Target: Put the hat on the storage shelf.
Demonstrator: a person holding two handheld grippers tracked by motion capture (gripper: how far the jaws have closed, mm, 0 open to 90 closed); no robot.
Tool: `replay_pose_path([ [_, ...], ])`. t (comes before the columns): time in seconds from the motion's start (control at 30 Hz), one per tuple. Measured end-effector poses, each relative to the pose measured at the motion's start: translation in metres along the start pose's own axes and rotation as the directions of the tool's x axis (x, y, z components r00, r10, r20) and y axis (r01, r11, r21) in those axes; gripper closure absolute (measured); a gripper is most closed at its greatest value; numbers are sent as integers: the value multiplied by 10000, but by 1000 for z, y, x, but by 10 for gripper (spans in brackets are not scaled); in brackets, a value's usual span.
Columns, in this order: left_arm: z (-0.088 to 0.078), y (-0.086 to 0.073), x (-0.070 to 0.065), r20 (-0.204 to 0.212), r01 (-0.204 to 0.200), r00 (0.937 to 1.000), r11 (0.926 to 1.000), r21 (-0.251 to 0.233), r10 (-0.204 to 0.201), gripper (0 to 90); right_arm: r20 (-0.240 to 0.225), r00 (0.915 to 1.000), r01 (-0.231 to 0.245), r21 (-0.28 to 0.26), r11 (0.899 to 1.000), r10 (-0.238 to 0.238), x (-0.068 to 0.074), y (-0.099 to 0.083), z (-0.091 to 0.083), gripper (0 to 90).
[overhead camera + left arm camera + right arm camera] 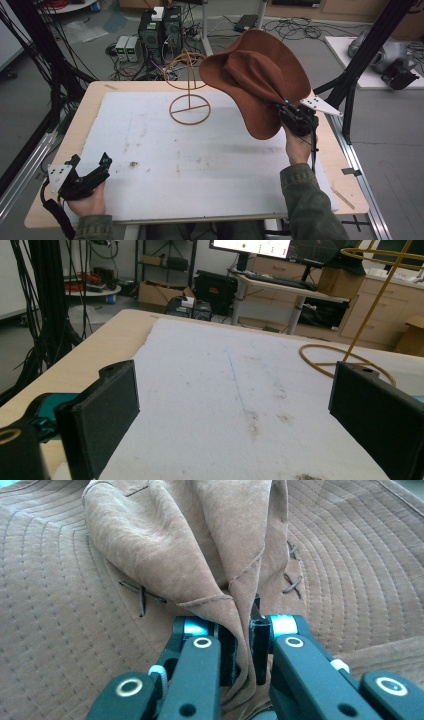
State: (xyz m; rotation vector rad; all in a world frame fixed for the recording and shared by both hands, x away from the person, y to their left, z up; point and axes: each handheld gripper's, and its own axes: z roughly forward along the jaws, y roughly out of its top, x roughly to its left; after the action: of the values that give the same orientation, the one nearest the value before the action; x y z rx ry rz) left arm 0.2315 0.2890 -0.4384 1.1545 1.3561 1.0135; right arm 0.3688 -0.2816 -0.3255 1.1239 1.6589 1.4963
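Observation:
A brown wide-brimmed hat (255, 75) hangs in the air over the table's right side, tilted, with my right gripper (292, 116) shut on a fold of its crown. In the right gripper view the two jaws pinch the crumpled crown fabric (242, 645), and the stitched brim (75, 630) spreads behind. A yellow wire hat stand (189, 87) rises upright from its ring base at the back middle of the white mat, just left of the hat. My left gripper (92, 172) rests at the near left corner, open, nothing between its pads (100, 415). The stand's ring base (345, 362) lies ahead of it.
The white mat (200, 160) covers most of the wooden table (85, 120). Black frame posts (360, 60) stand at the right edge and cable bundles (40, 50) at the left. Computers and boxes (160, 30) sit on the floor beyond the far edge.

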Motion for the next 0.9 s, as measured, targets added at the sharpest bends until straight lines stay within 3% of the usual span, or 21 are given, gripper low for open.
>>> replay_pose_path([
  [0.07,0,0,0,15,2,10000,10000,-1,-2,62,-107,9999,-26,-181,9998,24,3,3,1,877],
  [0.13,0,0,0,12,-22,10000,10000,-21,22,62,-549,9982,-272,-738,9969,231,9,11,4,877],
  [0.27,0,0,2,6,52,10000,10000,-7,-52,62,-925,9952,-436,-1140,9925,331,16,25,7,877],
  [0.57,0,0,2,46,92,9999,10000,-16,-92,62,-1371,9902,-455,-1384,9893,263,30,54,22,876],
  [0.9,2,0,3,107,192,9998,9998,11,-192,62,-1844,9828,-341,-1176,9925,119,56,92,57,875],
])
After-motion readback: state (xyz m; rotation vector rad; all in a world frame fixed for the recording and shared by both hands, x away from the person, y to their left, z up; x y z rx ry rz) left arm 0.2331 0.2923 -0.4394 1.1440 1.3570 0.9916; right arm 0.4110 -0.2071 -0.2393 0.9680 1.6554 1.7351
